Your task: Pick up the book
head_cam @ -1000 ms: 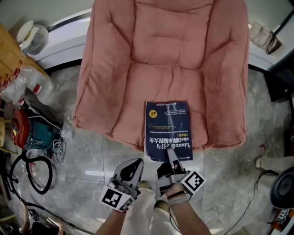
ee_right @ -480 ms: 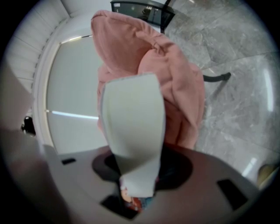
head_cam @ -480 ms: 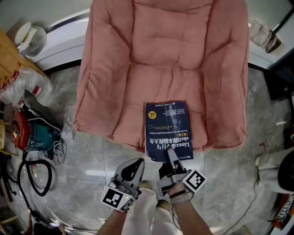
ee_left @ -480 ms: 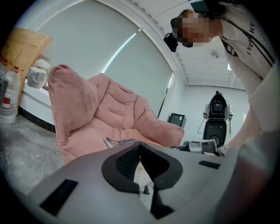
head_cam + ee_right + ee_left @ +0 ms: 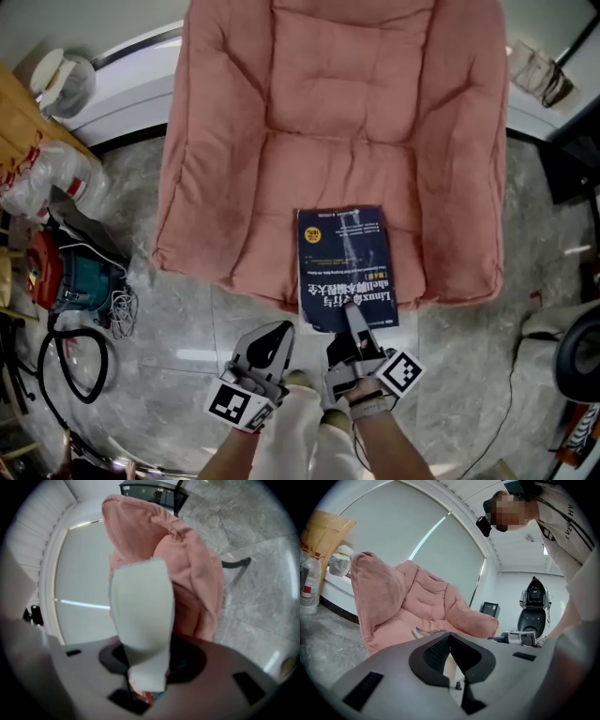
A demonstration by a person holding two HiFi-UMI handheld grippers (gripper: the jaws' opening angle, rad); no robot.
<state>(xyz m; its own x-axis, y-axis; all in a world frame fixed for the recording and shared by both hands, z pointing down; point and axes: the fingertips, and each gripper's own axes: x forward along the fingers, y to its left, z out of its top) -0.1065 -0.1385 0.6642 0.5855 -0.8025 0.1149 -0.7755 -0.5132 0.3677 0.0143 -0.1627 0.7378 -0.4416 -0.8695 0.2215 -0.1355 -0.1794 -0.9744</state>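
Observation:
A dark blue book (image 5: 345,262) lies on the front of a pink cushioned chair (image 5: 337,112), its near end sticking out past the seat edge. My right gripper (image 5: 354,317) is shut on that near end; in the right gripper view the book's pale underside (image 5: 143,620) rises from between the jaws of the right gripper (image 5: 145,667). My left gripper (image 5: 278,339) hangs just left of it over the floor, apart from the book, jaws together and empty. In the left gripper view the tips of the left gripper (image 5: 450,637) meet in front of the chair (image 5: 422,602).
Grey marble floor lies under both grippers. At the left are a teal power tool (image 5: 80,281), a black hose loop (image 5: 66,361) and a plastic bag (image 5: 47,173). A black round base (image 5: 577,366) and a cable sit at the right edge. A white ledge (image 5: 122,94) runs behind the chair.
The book's near end has shifted very slightly right with the right gripper. A person's leg at the right edge has moved. The left gripper stands as before.

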